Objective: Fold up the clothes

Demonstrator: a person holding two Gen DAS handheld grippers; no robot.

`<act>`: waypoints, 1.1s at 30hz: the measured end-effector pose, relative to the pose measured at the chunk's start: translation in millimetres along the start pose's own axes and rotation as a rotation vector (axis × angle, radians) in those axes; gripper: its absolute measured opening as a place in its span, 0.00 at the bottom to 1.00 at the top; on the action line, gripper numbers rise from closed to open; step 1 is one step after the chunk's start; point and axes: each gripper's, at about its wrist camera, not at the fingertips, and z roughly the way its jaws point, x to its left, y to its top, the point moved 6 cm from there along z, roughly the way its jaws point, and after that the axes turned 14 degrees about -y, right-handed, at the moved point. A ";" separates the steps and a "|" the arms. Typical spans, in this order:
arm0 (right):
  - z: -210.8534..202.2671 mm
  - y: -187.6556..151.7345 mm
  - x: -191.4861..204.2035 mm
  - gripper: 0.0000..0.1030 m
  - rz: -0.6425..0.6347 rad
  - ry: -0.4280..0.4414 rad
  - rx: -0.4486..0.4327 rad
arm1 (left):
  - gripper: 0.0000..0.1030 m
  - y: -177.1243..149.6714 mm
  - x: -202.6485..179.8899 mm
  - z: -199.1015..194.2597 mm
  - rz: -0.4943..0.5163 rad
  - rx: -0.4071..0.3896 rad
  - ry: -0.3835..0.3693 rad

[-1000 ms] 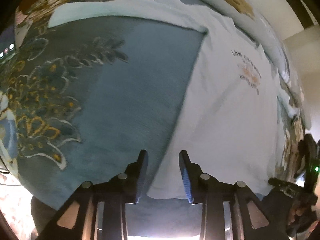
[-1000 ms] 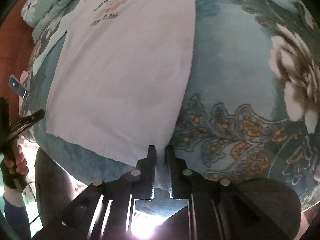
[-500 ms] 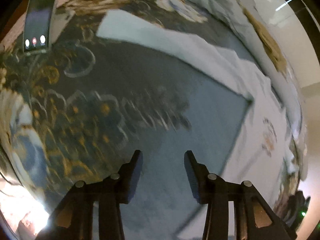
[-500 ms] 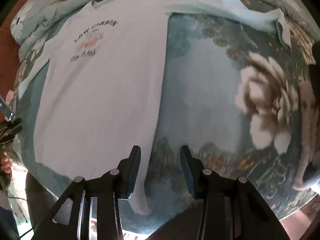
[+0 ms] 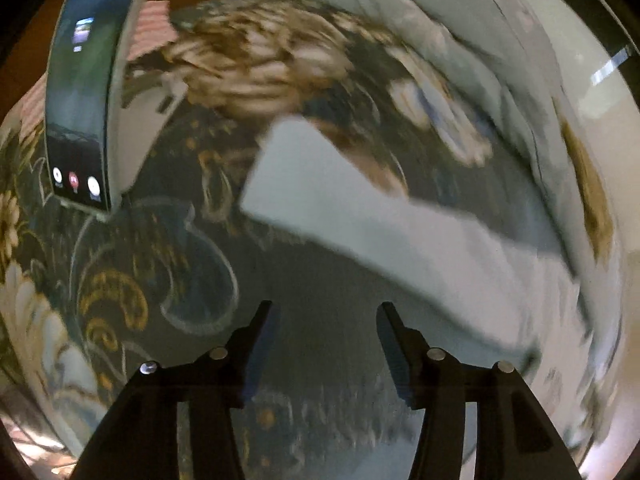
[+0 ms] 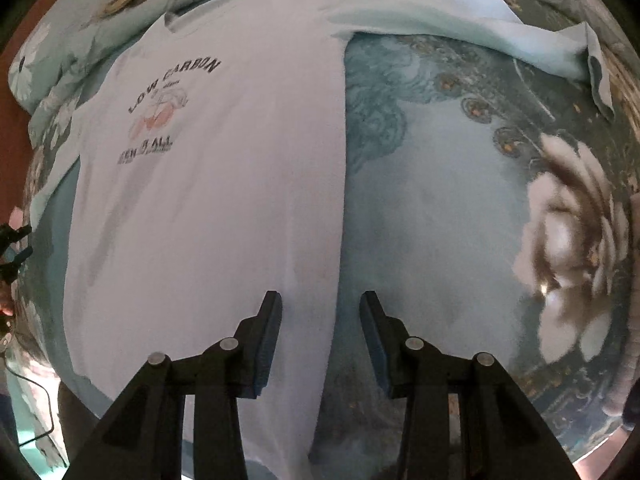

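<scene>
A pale long-sleeved shirt (image 6: 224, 200) with a "LOW CARBON" print lies flat on a blue floral bedspread (image 6: 440, 220). Its right sleeve (image 6: 460, 32) stretches out to the side. My right gripper (image 6: 320, 320) is open and empty above the shirt's right side edge, near the hem. In the left wrist view the shirt's left sleeve (image 5: 360, 216) lies stretched across the bedspread (image 5: 152, 280), blurred. My left gripper (image 5: 324, 328) is open and empty, a little short of that sleeve.
A phone on a white stand (image 5: 84, 92) sits at the far left of the bed. A folded floral quilt (image 6: 80, 32) runs along the head of the bed. A pale wall (image 5: 592, 40) is beyond.
My right gripper let go of the shirt's hem corner, opened and rose over the side edge. My left gripper swung away from the hem toward the left sleeve and the phone.
</scene>
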 end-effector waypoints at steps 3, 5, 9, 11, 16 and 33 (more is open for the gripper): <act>-1.3 5.8 -0.3 0.42 0.010 0.007 -0.029 | 0.57 21.7 13.4 8.4 -0.084 -0.037 -0.008; 0.7 8.4 -0.2 0.43 0.016 0.005 -0.032 | 0.57 31.4 17.8 14.9 -0.108 -0.061 0.004; 2.0 11.7 -0.1 0.51 0.029 0.018 -0.032 | 0.52 39.7 22.3 23.2 -0.175 -0.103 -0.028; 2.0 12.5 -1.2 0.52 0.035 0.025 -0.032 | 0.35 42.2 21.2 23.7 -0.175 -0.128 -0.018; 2.5 14.7 -10.3 0.52 0.076 0.075 -0.041 | 0.04 49.0 13.4 26.5 -0.110 -0.149 0.076; 7.8 22.2 -19.7 0.52 0.273 0.308 -0.110 | 0.03 45.1 -163.9 -35.6 0.208 -0.228 -0.048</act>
